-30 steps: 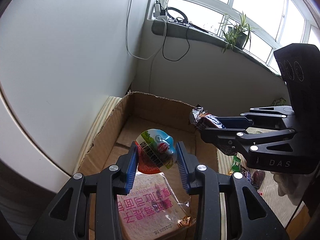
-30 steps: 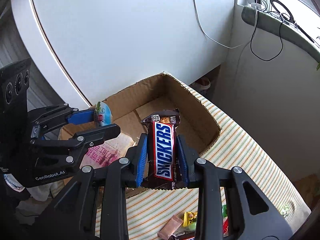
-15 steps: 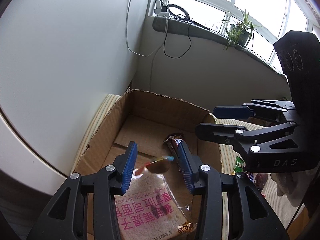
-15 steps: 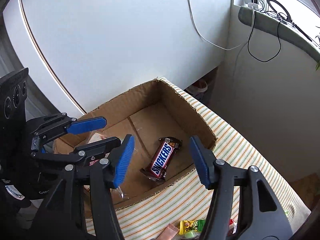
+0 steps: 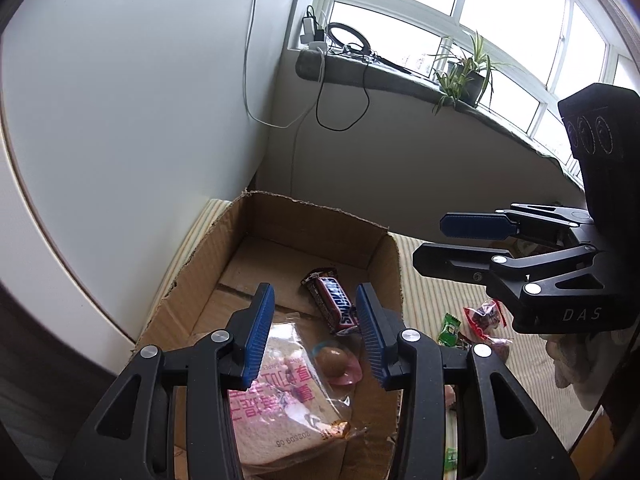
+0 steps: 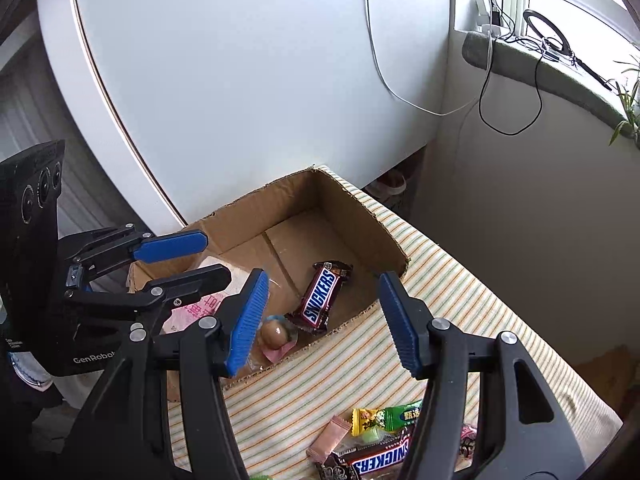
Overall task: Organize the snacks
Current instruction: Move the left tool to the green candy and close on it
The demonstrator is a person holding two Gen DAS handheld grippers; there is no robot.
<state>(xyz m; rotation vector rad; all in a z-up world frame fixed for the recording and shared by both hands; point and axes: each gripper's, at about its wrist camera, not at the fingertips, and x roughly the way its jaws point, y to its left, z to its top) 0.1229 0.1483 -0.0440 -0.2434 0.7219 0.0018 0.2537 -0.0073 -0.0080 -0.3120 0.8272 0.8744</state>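
Note:
An open cardboard box (image 5: 394, 264) (image 6: 352, 212) stands on a striped cloth. Inside lie a Snickers bar (image 5: 334, 304) (image 6: 322, 294), a bagged bread slice with pink print (image 5: 280, 404) (image 6: 200, 308) and a small egg-shaped snack in a pink and blue pack (image 5: 336, 362) (image 6: 276, 336). My left gripper (image 5: 316, 336) (image 6: 188, 256) is open and empty above the box. My right gripper (image 6: 324, 320) (image 5: 444, 240) is open and empty over the box's near edge.
Loose snacks lie on the cloth outside the box: a second Snickers bar (image 6: 376, 458), a green candy (image 6: 404, 414) (image 5: 450, 326), a pink wafer pack (image 6: 330, 438) and a red pack (image 5: 484, 314). A white panel and a wall with cables stand behind the box.
Both grippers opened and let go. The Snickers bar and the egg snack dropped into the box and now lie still. Both grippers have drawn back a little.

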